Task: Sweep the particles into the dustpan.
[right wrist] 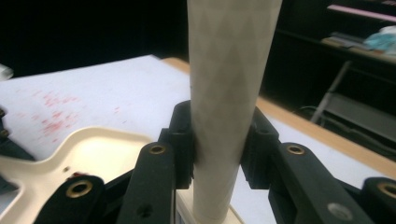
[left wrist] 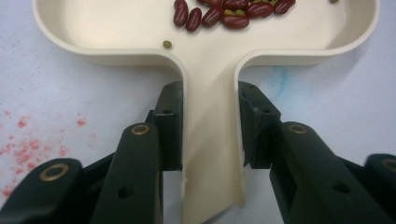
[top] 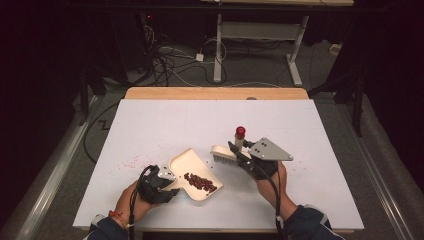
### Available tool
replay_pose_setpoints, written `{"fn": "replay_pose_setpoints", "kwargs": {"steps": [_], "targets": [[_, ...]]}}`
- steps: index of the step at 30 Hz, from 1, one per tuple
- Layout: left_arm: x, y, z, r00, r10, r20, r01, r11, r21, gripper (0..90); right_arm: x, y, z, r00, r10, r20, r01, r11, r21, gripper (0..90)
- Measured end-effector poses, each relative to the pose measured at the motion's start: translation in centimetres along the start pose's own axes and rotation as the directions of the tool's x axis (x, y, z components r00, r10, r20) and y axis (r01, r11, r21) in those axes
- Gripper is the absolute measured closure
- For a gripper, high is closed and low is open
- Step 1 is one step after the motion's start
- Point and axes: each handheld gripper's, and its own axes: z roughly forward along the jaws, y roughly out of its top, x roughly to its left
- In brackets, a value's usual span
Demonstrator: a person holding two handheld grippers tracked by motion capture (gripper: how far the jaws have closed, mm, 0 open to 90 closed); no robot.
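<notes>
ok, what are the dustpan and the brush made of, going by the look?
Dustpan: cream, probably moulded plastic; thin rounded one-piece walls and handle, smooth with a soft sheen. Brush: cream back, likely plastic too; its handle looks matte with a faint diamond texture, and the cap is glossy red. Bristles look dark; fibre type too small to tell.

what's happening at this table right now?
A person is sweeping beans with a two-jaw gripper in each hand. The left gripper is shut on the handle of a cream dustpan, which lies on the white table and holds a pile of red beans. The right gripper is shut on the handle of a small brush, bristles down just past the pan's far edge. Reddish smears mark the table left of the pan.
</notes>
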Motion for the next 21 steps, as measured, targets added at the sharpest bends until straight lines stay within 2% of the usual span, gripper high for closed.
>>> {"fn": "replay_pose_setpoints", "kwargs": {"steps": [5, 7, 10, 12, 14, 17, 21], "targets": [[0.2, -0.1, 0.0, 0.9999, -0.013, -0.004, 0.013, 0.9999, -0.003, 63.2, 2.0, 0.1, -0.2, 0.9967, -0.014, -0.08, 0.015, 1.0, 0.01, 70.4], [0.2, -0.1, 0.0, 0.9999, -0.013, -0.005, 0.013, 0.9999, -0.002, 63.2, 2.7, 0.4, -0.6, 0.9928, -0.004, -0.12, 0.005, 1.0, 0.004, 70.3], [0.2, -0.1, 0.0, 0.9999, -0.013, -0.005, 0.013, 0.9999, -0.002, 63.2, 3.5, 0.7, -1.1, 0.9894, -0.022, -0.144, 0.022, 1.0, -0.007, 70.3], [0.2, -0.1, 0.0, 0.9999, -0.012, -0.006, 0.012, 0.9999, -0.001, 63.2, 3.5, 0.9, -1.5, 0.9889, -0.022, -0.147, 0.02, 1.0, -0.017, 70.3], [0.2, -0.1, 0.0, 0.9999, -0.012, -0.005, 0.012, 0.9999, -0.001, 63.2, 2.9, 1.2, -1.7, 0.9917, -0.015, -0.128, 0.011, 0.999, -0.033, 70.3], [0.2, -0.1, 0.0, 0.9999, -0.012, -0.004, 0.012, 0.9999, -0.001, 63.2, 1.6, 1.3, -1.7, 0.9977, -0.006, -0.067, 0.003, 0.999, -0.053, 70.4], [0.3, -0.1, 0.1, 0.9999, -0.014, -0.001, 0.014, 0.9999, 0.001, 63.2, 0.4, 0.9, -0.7, 0.9999, -0.001, 0.014, 0.002, 0.999, -0.042, 70.3]]}}
